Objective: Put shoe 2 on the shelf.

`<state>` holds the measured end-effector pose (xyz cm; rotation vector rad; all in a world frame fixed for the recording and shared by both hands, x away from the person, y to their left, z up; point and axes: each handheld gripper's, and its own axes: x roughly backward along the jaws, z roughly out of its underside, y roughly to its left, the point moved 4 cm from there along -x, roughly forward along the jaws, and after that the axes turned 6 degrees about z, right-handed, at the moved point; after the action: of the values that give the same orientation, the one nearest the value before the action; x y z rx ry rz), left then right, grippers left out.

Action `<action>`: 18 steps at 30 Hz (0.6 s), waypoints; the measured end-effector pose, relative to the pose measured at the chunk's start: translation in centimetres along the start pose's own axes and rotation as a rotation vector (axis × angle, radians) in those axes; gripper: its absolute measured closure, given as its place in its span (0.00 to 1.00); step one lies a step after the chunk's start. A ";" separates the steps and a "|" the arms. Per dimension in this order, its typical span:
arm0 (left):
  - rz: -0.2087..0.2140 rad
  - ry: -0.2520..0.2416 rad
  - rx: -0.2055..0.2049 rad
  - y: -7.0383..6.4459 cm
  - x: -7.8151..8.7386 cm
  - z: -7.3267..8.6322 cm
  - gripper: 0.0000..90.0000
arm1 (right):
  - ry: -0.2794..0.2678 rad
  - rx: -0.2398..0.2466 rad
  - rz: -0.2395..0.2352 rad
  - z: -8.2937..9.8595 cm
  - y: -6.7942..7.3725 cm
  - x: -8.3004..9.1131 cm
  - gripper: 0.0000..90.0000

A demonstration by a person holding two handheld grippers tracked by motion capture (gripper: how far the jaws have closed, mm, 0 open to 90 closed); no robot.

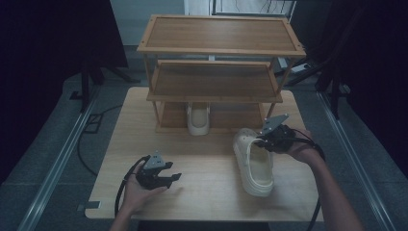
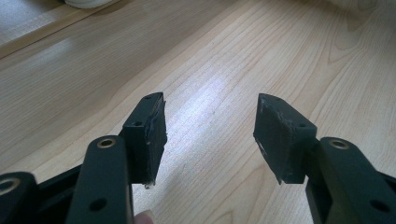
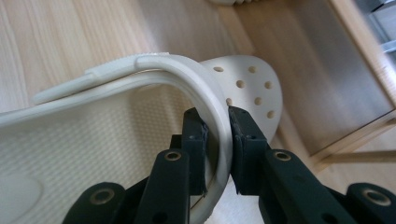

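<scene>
Pale bench carries the clog, its thin rim pinched in the right gripper jaws, so it may slip or swing if lifted; left gripper jaws gape empty.

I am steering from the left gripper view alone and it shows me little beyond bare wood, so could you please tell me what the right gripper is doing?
Observer: The right gripper is shut on the rim of a cream clog, one jaw inside the shoe, one outside.
Operator: Thank you. Where on the table does that clog lie?
Observer: On the right half of the table, toe towards the wooden rack.
Operator: Is the other shoe anywhere about?
Observer: A second clog sits on the rack's bottom shelf, heel facing the person.
</scene>
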<state>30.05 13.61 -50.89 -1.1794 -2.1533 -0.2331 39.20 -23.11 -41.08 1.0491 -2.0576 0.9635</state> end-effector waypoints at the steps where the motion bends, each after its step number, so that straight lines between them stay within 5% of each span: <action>1: 0.001 -0.001 0.000 0.0 0.0 0.0 0.49 | -0.006 0.002 0.021 -0.7 -0.4 0.0 0.87; 18: 0.006 -0.016 0.009 0.2 0.5 0.0 0.49 | -0.043 0.015 0.071 -5.5 -2.0 -3.6 0.87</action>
<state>30.06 14.09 -50.65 -1.1862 -2.1622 -0.2123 43.76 -17.97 -40.32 1.0184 -2.1393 1.0007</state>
